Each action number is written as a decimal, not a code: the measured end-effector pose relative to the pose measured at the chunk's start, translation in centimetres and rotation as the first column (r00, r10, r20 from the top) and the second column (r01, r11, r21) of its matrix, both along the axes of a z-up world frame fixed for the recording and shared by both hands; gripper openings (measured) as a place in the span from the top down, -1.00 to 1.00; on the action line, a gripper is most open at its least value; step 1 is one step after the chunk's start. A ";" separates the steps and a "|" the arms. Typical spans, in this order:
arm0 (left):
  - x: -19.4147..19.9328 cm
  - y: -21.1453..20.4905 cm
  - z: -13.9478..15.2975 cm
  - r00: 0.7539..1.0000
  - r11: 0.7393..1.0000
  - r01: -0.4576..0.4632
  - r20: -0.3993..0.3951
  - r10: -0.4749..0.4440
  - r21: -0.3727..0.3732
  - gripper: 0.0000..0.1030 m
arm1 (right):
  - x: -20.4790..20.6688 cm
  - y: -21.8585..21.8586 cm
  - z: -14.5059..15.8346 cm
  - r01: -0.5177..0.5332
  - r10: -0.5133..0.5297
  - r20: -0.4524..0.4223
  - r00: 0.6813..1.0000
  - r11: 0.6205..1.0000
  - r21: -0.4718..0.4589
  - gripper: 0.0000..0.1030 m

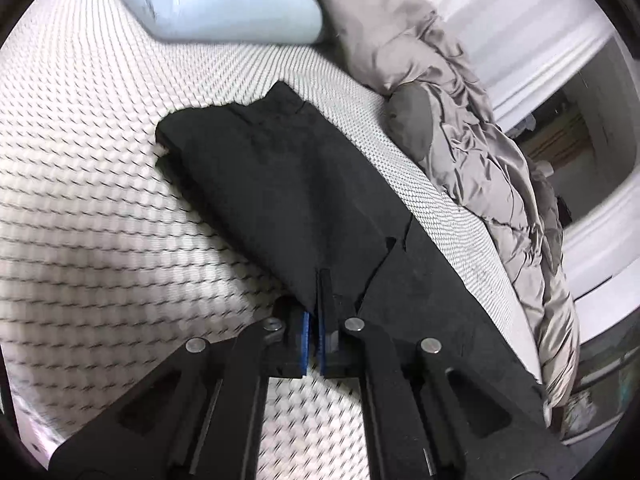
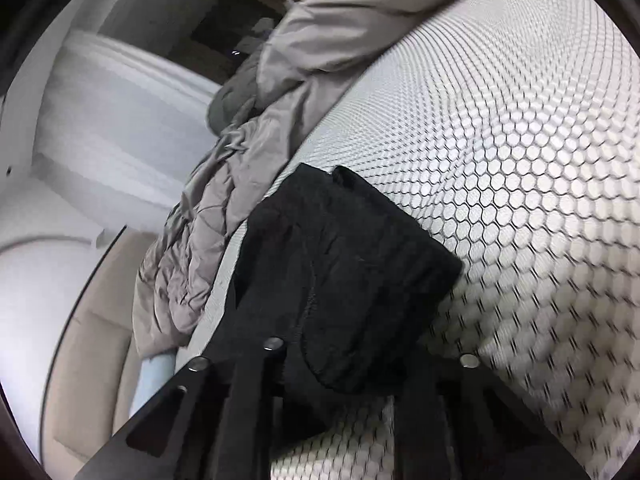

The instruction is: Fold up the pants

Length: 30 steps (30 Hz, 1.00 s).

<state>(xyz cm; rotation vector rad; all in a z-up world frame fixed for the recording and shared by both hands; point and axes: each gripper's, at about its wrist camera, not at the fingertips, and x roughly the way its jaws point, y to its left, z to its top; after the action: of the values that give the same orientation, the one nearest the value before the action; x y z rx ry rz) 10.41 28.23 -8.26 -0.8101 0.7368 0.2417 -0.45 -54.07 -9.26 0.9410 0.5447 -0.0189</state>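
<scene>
The left gripper (image 1: 316,308) has its blue-padded jaws nearly closed, pinching a black edge of the pants (image 1: 280,184). The right gripper (image 2: 340,364) is draped in the cloth; whether it grips cannot be told. The pants lie on the mattress (image 1: 88,184), apparently already doubled lengthwise, with at least 1 fold left. Only the left view shows the pillow (image 1: 224,0); both show the grey duvet (image 2: 240,152).

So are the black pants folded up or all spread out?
Partly folded. The black pants lie doubled in layers on the honeycomb mattress, and the left gripper pinches one lifted edge.
</scene>
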 end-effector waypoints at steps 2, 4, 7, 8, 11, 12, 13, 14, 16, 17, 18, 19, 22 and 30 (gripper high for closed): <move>-0.7 0.1 0.0 0.999 1.000 0.000 -0.045 0.002 0.024 0.89 | -2.3 0.1 0.3 -0.017 0.017 0.008 1.000 1.000 0.010 0.68; -1.7 0.2 0.2 0.997 0.999 0.013 -0.079 -0.010 0.039 0.81 | -3.8 0.0 -0.1 -0.023 0.017 -0.078 0.997 0.997 -0.073 0.34; -4.1 -0.8 1.9 0.996 0.991 0.051 -0.083 -0.042 0.120 0.54 | -5.9 -2.0 0.5 0.027 -0.031 -0.059 0.998 0.997 -0.068 0.09; -4.6 -1.3 2.6 0.996 0.988 0.061 -0.076 -0.050 0.141 0.05 | -6.6 -2.5 1.0 0.052 -0.056 -0.051 0.997 0.995 -0.085 0.01; -6.1 -3.5 5.3 0.996 0.977 0.085 -0.018 -0.083 0.198 -0.57 | -7.7 -4.1 3.7 0.090 -0.095 -0.018 0.995 0.980 -0.176 -0.17; -6.3 -4.2 6.0 0.995 0.974 0.099 0.000 -0.101 0.203 -0.61 | -7.2 -4.4 4.9 0.057 -0.060 -0.007 0.998 0.976 -0.210 -0.19; -6.3 -5.1 6.8 0.993 0.973 0.110 0.022 -0.117 0.202 -0.65 | -6.4 -4.4 5.8 0.025 -0.030 -0.014 0.999 0.969 -0.246 -0.25; -6.1 -6.0 7.3 0.990 0.972 0.128 0.040 -0.138 0.197 -0.76 | -4.7 -4.1 7.0 -0.029 0.019 -0.034 0.999 0.951 -0.308 -0.42; -5.0 -8.6 7.8 0.970 0.959 0.222 0.062 -0.236 0.178 -0.89 | -1.3 -3.2 8.4 -0.139 0.124 -0.064 0.990 0.914 -0.381 -0.67; -4.4 -9.8 7.9 0.957 0.948 0.265 0.070 -0.281 0.177 -0.89 | 0.2 -2.8 8.7 -0.170 0.151 -0.080 0.985 0.900 -0.400 -0.73; -3.7 -11.4 7.7 0.943 0.934 0.303 0.079 -0.322 0.189 -0.89 | 1.8 -2.3 8.4 -0.233 0.197 -0.126 0.972 0.875 -0.425 -0.75; -3.2 -12.3 7.5 0.940 0.929 0.312 0.080 -0.332 0.197 -0.89 | 3.9 -1.8 8.1 -0.277 0.224 -0.170 0.960 0.854 -0.439 -0.75; -0.8 -15.9 6.3 0.921 0.908 0.359 0.077 -0.383 0.215 -0.89 | 10.4 -0.3 6.1 -0.390 0.276 -0.298 0.914 0.799 -0.457 -0.75; 3.8 -21.9 4.5 0.886 0.844 0.422 0.046 -0.461 0.332 -0.89 | 12.4 0.6 7.5 -0.372 0.285 -0.241 0.928 0.766 -0.524 0.21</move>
<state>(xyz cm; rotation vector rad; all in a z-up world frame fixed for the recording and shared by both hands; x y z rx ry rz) 14.23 6.28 -3.73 -0.3300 0.7250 -0.1107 11.92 -53.51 -1.77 0.2513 0.7856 0.0668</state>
